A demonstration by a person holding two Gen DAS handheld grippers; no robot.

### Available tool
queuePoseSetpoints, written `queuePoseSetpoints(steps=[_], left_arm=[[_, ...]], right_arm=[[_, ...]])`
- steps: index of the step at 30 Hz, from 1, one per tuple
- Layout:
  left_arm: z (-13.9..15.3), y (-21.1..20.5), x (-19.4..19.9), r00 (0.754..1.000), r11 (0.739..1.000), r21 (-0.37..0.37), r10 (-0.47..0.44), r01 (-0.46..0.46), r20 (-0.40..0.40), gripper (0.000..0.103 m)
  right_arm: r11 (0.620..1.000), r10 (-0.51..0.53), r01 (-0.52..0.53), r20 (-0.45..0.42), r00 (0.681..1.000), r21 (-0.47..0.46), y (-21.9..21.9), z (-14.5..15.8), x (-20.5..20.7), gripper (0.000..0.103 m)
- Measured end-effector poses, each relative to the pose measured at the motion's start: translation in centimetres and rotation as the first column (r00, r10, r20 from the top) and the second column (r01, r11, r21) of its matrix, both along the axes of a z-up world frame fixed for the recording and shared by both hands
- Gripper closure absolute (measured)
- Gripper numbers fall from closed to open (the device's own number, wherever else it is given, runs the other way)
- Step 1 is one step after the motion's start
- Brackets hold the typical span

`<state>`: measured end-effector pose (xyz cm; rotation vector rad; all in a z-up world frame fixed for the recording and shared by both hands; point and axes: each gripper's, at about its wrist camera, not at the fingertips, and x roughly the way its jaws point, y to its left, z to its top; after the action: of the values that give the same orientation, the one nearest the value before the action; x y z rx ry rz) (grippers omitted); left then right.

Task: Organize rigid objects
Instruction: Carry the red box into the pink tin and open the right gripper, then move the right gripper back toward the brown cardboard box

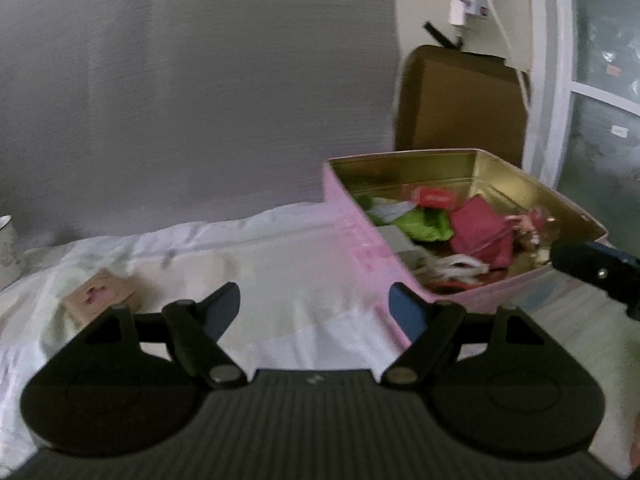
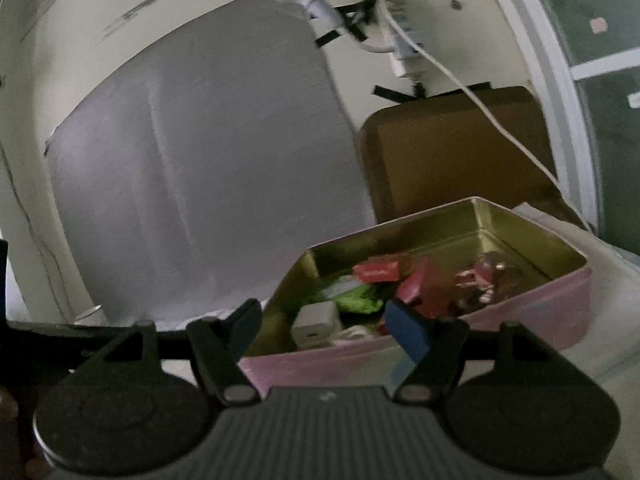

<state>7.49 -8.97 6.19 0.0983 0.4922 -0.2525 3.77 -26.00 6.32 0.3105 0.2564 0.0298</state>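
Observation:
A pink tin [image 1: 372,236] with a gold inside stands open on the white cloth. It holds several small things: a red packet [image 1: 434,198], a green wrapper [image 1: 424,224], a crimson pouch [image 1: 482,232] and a white charger [image 2: 316,320]. My left gripper [image 1: 316,308] is open and empty over the cloth, just left of the tin's near corner. A small tan box [image 1: 100,296] lies to its left. My right gripper [image 2: 324,324] is open and empty in front of the tin [image 2: 532,312]; one of its fingers [image 1: 596,268] shows at the tin's right side.
The tin's brown lid [image 1: 460,100] leans upright against the wall behind it. A grey panel [image 1: 200,100] fills the back. White cables and a plug [image 2: 404,44] hang above. A white mug [image 1: 8,248] stands at the far left, a window frame [image 1: 556,80] at the right.

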Motion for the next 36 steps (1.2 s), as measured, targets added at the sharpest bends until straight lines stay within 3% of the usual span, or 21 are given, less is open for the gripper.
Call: queuePoseSetpoints(steps=[11,21,36], left_arm=[[-2.2,6.6,0.8,0.99,0.991,-0.03,0.133,-0.134,-0.036,0.02],[-4.4,11.9,2.1,0.961,0.961,-0.056,0.268,-0.272,-0.074,0.02],[-5.6,14.2,2.9,0.938,0.937,-0.086,0.327,-0.338,-0.118,0.02]], right_arm=[[0.987,0.123,-0.128,-0.055,0.991,-0.094,6.6,0.0,1.1,0.033],[0.96,0.219,-0.237,-0.126,0.968,-0.149,11.5,-1.2,3.1,0.032],[0.928,0.296,-0.33,-0.198,0.935,-0.173,15.2,-2.7,4.9,0.032]])
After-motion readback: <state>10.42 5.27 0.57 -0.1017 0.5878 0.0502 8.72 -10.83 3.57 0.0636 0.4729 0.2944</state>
